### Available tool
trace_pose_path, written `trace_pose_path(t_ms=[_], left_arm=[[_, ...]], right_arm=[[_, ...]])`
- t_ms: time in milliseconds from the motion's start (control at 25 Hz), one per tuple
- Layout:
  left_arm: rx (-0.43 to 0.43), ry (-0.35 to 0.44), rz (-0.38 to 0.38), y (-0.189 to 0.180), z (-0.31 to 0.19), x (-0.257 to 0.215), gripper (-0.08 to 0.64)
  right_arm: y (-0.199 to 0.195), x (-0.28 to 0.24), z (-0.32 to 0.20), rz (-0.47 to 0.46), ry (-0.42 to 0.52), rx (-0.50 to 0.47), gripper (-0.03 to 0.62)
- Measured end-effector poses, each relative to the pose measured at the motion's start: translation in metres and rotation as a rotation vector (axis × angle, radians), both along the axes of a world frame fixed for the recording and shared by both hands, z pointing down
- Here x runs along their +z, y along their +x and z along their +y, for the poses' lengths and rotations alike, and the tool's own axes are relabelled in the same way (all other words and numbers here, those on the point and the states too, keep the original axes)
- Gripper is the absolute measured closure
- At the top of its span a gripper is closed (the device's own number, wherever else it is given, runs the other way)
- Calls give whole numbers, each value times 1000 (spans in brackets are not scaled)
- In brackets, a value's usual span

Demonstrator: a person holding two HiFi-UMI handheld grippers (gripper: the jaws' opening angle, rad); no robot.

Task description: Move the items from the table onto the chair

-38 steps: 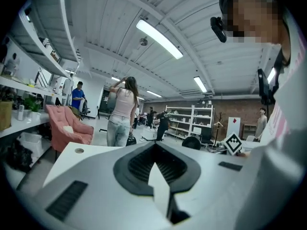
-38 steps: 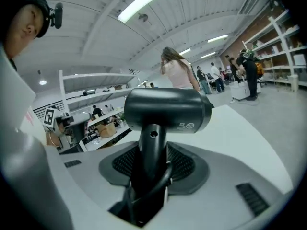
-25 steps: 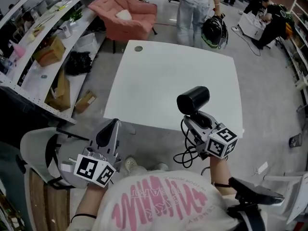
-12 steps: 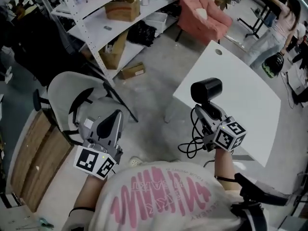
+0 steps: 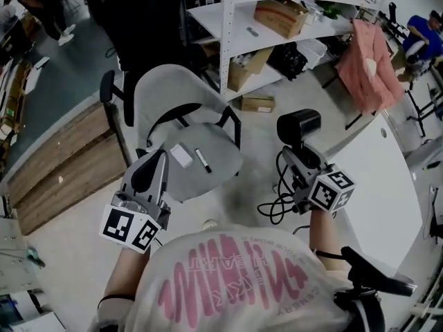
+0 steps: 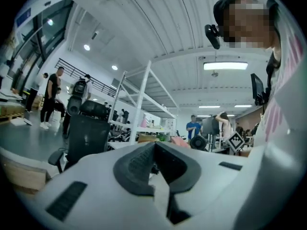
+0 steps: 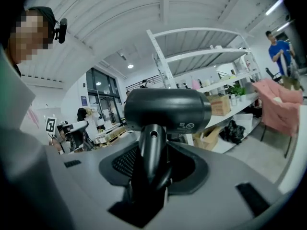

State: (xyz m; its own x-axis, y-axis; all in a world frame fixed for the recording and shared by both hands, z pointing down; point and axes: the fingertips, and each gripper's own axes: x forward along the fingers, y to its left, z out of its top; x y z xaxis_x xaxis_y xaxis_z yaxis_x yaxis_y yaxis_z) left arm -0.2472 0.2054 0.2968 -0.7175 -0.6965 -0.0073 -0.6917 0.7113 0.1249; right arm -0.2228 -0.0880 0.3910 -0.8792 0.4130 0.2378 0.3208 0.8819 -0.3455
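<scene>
— Item colours, seating?
— Office chair: light grey, black arms. Armchair: pink.
— Small goods?
— Hair dryer: black, black cord. Card: white. Marker pen: black.
— Remainder?
— Table: white. Left gripper: grey, cube black-and-white squares.

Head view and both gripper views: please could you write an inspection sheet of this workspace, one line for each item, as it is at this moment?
Surface: grey chair, two things on its seat; white table at the right, only partly in view.
Job's things: hair dryer held in the air; white card and black pen lie on the seat.
Clutter: cardboard box on the floor by the shelving.
Grippers: right gripper shut on the hair dryer's handle; left gripper shut, nothing between its jaws.
Cables: black cord of the dryer hangs in loops under the right gripper.
Surroundings: white shelving with boxes, pink armchair, people far off.
</scene>
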Motion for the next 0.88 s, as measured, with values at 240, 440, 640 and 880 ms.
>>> trace_pose_path(t_ms=[240,440,640,880], left_arm=[[-185,-4,1,-8,75,5,552],[-291,21,17,-7,116,8,552],[-392,45,66,-8,145,17,552],[-558,36,121,-19,174,24,552]], right_arm=[[-70,15,67,12,-25,-141,420],[-107,36,117,64,-14,-232,420],[-145,71,149,154,15,-306,420],[-186,124,169,291,43,-399,420]])
